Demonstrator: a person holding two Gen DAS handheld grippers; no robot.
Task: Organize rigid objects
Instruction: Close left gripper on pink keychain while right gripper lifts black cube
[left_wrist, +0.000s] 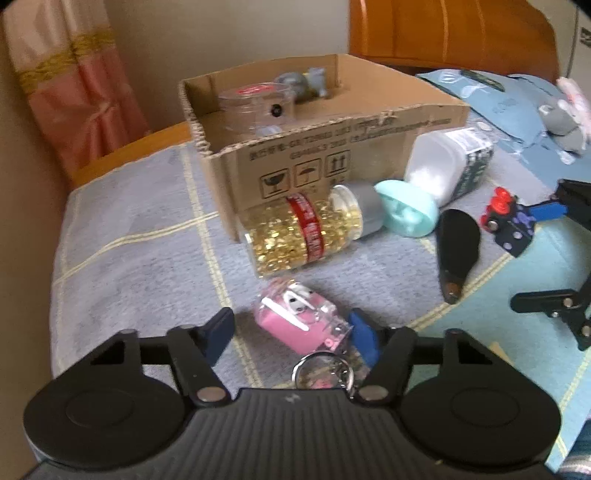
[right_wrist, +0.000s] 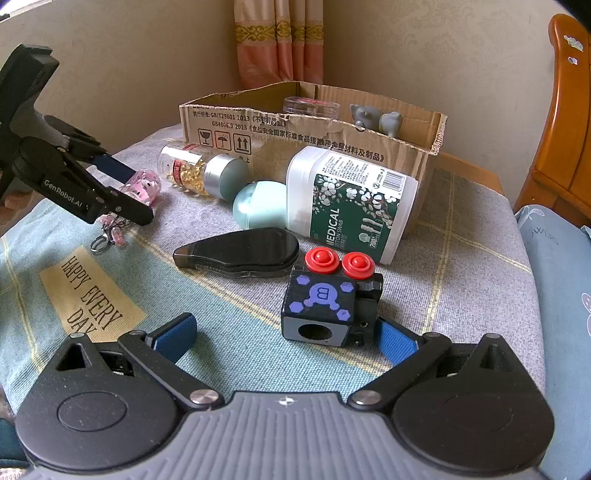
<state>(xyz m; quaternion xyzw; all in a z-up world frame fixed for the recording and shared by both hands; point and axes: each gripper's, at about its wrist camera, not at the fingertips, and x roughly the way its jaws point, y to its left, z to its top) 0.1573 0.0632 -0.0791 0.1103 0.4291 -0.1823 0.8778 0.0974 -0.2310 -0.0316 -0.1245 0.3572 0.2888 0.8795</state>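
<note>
A pink earbud case (left_wrist: 295, 321) in a clear shell, with a key ring (left_wrist: 321, 369), lies on the cloth between the fingers of my left gripper (left_wrist: 291, 328). The right blue pad touches it. A thin strip of cloth shows between the left pad (left_wrist: 218, 332) and the case. In the right wrist view the left gripper (right_wrist: 142, 194) straddles the case (right_wrist: 146, 186). My right gripper (right_wrist: 286, 332) stands open. A black cube toy (right_wrist: 321, 310) with two red buttons sits between its fingers, close to the right pad.
A cut-down cardboard box (left_wrist: 325, 147) holds a clear round tub (left_wrist: 255, 103) and a grey figurine (left_wrist: 306, 81). In front of it lie a jar of gold capsules (left_wrist: 303, 232), a mint container (left_wrist: 406, 210), a cotton swab tub (right_wrist: 351, 203) and a black teardrop case (right_wrist: 240, 251).
</note>
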